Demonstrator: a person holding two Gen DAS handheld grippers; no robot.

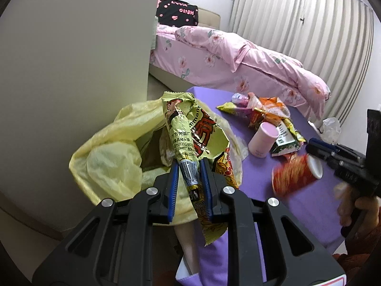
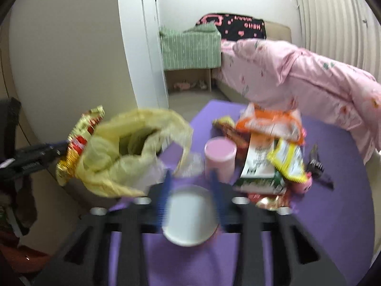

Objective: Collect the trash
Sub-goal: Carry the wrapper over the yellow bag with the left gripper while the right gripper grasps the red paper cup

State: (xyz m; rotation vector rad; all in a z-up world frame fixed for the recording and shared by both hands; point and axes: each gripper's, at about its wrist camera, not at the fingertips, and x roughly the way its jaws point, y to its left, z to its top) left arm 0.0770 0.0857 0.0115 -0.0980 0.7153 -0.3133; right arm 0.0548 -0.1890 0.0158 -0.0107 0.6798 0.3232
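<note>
Jaws of left gripper (image 1: pixel 189 166) clamp a yellow noodle wrapper (image 1: pixel 190 128) above the yellow trash bag (image 1: pixel 112 147); right gripper (image 2: pixel 190 178) jaws clamp a paper cup (image 2: pixel 190 214) over the purple desk (image 2: pixel 333 214)

A home bedroom, seemingly: a bed (image 1: pixel 238 57) with pink floral bedding beside pleated curtains (image 1: pixel 297 16)

The tabletop (image 1: pixel 307 205) is covered with a purple cloth. On it stands a pink cylindrical container (image 1: pixel 262 139), upright. Just behind and beside the container lies a heap of snack wrappers (image 1: pixel 266 113), orange, yellow and green, touching each other. At the left edge of the tabletop sits a yellow plastic bag (image 1: pixel 112 147), with its mouth open. Near the right side lies a small dark wrapper (image 2: pixel 318 166), apart from the heap.
</note>
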